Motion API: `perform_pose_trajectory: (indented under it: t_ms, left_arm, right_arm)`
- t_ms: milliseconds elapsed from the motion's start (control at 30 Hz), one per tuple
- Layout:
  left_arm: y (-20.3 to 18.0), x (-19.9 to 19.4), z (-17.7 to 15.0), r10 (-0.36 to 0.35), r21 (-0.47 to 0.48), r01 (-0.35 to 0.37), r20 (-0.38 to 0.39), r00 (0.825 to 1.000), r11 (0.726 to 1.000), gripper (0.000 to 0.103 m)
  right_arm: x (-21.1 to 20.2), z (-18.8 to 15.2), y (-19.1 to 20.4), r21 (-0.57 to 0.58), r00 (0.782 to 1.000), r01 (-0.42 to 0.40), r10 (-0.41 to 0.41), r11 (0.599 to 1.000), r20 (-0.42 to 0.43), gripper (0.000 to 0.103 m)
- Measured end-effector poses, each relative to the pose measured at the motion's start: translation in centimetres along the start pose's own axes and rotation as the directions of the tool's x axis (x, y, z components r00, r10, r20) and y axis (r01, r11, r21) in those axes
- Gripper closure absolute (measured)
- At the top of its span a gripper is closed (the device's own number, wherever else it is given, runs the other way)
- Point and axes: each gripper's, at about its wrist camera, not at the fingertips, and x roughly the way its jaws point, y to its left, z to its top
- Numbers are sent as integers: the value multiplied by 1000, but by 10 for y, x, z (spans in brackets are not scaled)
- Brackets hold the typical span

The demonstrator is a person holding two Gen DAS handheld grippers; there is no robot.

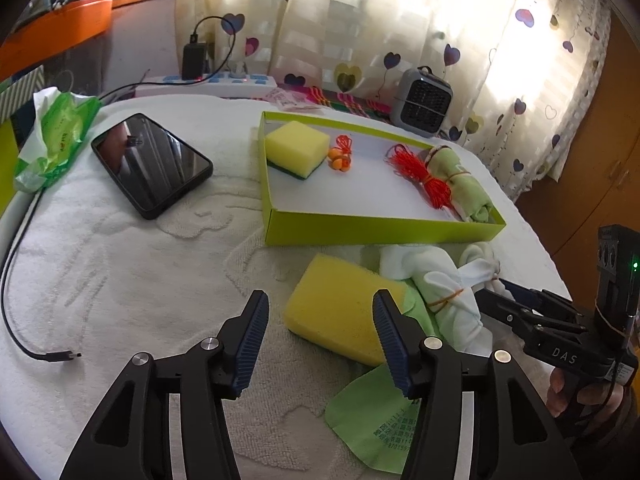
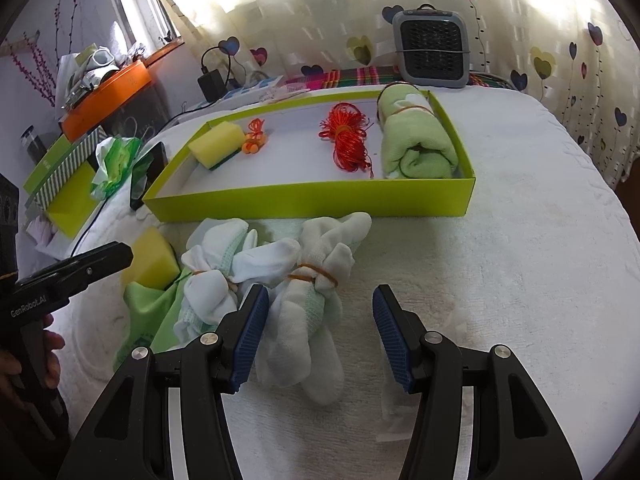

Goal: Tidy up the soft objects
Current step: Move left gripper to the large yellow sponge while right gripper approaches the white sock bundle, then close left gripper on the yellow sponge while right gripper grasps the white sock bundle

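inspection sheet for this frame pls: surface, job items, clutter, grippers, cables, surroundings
Surface: white towel over the table, lying flat.
Job's things: green tray holds a small sponge, orange beads, red cord bundle and a rolled green towel. Outside it: large yellow sponge, two banded white cloth bundles, green cloth.
Clutter: phone, tissue pack.
Grippers: left gripper open, sponge edge between its fingers; right gripper open around one bundle, no pad contact.
Cables: loose black cable, charger in power strip.
Surroundings: heart-print curtain, small heater, orange shelf.
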Motion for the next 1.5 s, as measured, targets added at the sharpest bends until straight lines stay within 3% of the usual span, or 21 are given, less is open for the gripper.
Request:
perform_pose_trajectory:
  t_ms: [133, 300, 500, 1133, 1500]
  left_arm:
    - [-5, 3, -1, -16, 20, 16, -14, 1000, 1000, 49]
    - [-12, 5, -1, -11, 42, 12, -23, 1000, 999, 46]
    - [-17, 8, -2, 10, 68, -7, -40, 999, 998, 45]
    - [-37, 14, -2, 52, 158, -42, -64, 997, 986, 42]
    - [-29, 14, -4, 46, 113, -38, -65, 997, 993, 41]
  right_arm:
    - [0, -1, 1, -12, 1000, -1, 1, 1000, 1, 48]
    - [-2, -2, 4, -32, 1000, -9, 9, 999, 10, 63]
    - [-5, -3, 5, -38, 1000, -5, 6, 999, 26, 71]
    - [-9, -6, -3, 13, 999, -21, 20, 1000, 43, 72]
    - [-9, -7, -4, 21, 999, -26, 25, 999, 45, 72]
